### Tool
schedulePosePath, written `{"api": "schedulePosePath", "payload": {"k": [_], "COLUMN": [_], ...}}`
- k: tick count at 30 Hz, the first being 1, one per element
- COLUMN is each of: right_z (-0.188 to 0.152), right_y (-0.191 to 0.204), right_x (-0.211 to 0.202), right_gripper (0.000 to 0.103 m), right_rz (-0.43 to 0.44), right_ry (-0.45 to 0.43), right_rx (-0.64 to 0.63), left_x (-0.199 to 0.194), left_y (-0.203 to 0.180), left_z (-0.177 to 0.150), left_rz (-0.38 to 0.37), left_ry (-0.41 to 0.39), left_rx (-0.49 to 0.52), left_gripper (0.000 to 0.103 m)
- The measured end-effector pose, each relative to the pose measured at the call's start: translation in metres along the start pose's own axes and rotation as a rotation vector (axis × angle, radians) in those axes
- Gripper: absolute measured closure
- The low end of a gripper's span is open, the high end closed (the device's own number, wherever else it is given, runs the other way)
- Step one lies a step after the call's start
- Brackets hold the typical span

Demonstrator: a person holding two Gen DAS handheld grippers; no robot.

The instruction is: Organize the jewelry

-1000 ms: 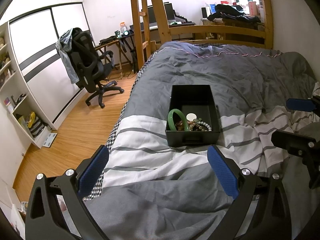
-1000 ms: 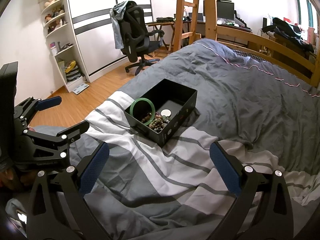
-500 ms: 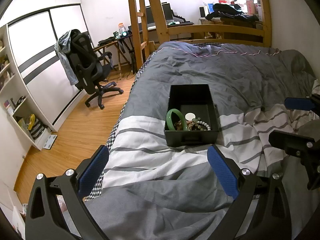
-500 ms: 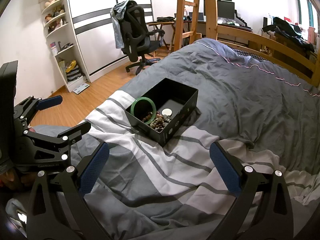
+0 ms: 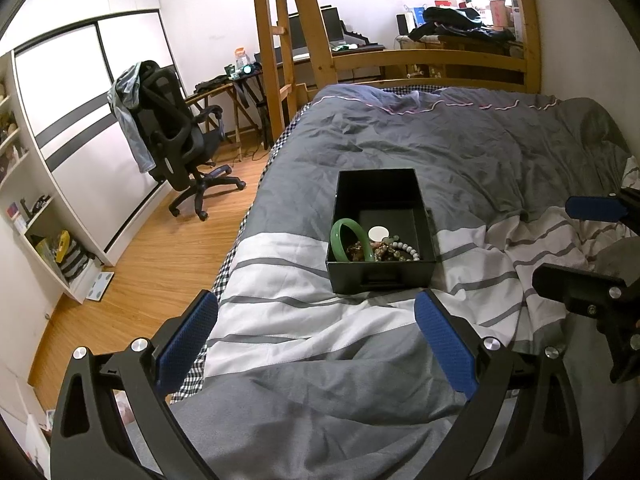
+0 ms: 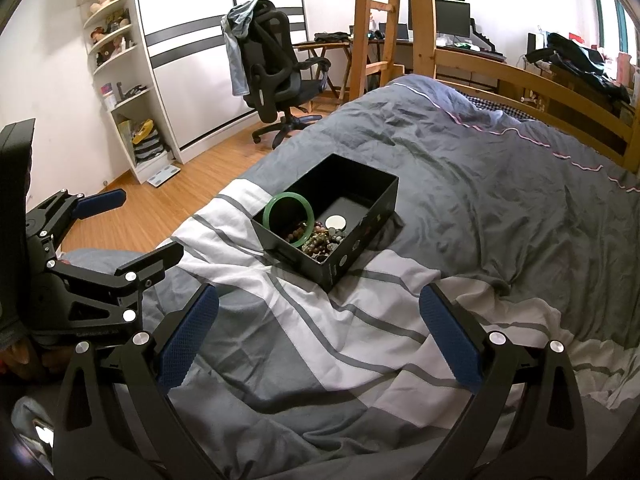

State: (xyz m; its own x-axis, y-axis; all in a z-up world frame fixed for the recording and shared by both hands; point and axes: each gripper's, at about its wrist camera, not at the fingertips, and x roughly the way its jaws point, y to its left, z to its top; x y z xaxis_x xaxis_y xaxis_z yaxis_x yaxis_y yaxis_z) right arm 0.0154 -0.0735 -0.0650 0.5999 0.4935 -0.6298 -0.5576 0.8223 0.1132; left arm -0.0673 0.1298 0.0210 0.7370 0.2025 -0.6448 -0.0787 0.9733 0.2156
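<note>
Both tools, left tool [image 5: 316, 336] and right tool [image 6: 318, 330], gape empty low in frame; black box [image 5: 382, 276] mid-frame on soft bed [image 5: 460, 140] may tip, tangled beads [image 5: 384, 250] snagging green bangle [image 5: 348, 238].

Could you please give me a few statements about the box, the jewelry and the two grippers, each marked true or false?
1. The black box sits on the bed. True.
2. The green bangle lies on the blanket outside the box. False: it is inside the box, beside the bead bracelets.
3. The left gripper holds a bracelet. False: its jaws are open and empty.
4. The right gripper is open. True.
5. The box has a lid on it. False: it is open on top.
</note>
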Motion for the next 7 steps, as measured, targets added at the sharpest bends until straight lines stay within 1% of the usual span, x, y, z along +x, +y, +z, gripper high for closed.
{"api": "schedulePosePath", "payload": {"k": [7], "right_z": [-0.0005], "right_y": [0.0012], "right_x": [0.0001], "right_gripper": [0.004], "right_rz": [0.000], "right_ry": [0.001], "right_rx": [0.001], "left_x": [0.0003], "left_y": [-0.0007], "left_z": [-0.0003], "left_rz": [-0.001], "left_ry": [0.002], "left_rx": [0.001], "left_gripper": [0.006]}}
